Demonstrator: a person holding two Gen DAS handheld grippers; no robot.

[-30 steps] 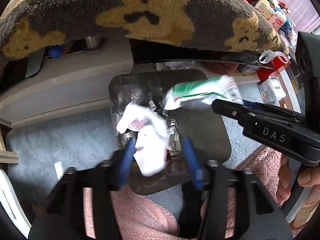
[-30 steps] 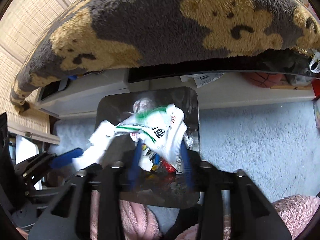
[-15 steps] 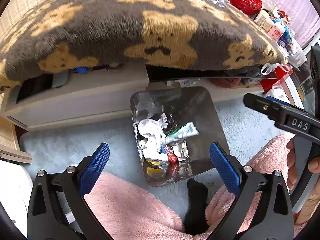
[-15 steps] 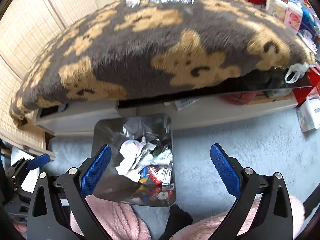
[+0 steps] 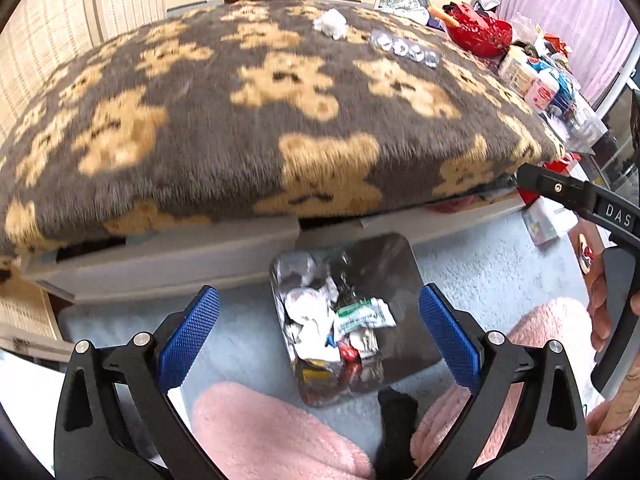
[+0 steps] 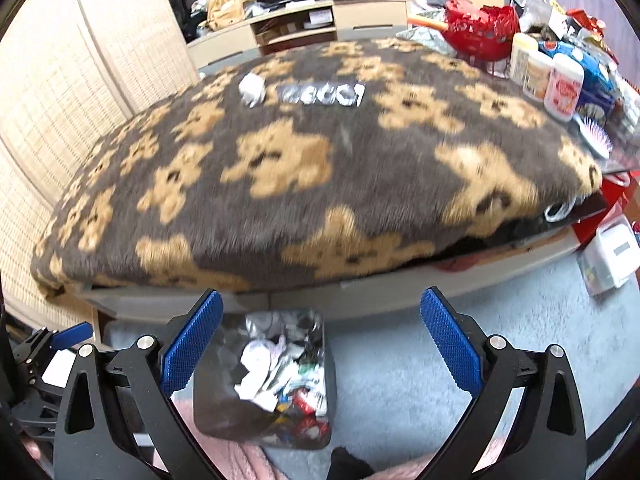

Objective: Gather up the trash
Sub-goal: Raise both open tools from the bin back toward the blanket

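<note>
A shiny metal trash bin stands on the pale carpet in front of the low table, filled with crumpled white paper and wrappers; it also shows in the right wrist view. My left gripper is open and empty, raised above the bin. My right gripper is open and empty, also above the bin. On the bear-print blanket lie a crumpled white tissue and a clear blister strip.
Red basket, jars and bottles crowd the table's right end. A white box lies on the carpet at right. Pink fleece-clad legs sit below the bin. A woven screen stands left.
Both grippers let go of the paper and the green-white wrapper into the bin, opened wide, and rose up and back, bringing the blanket top into view.
</note>
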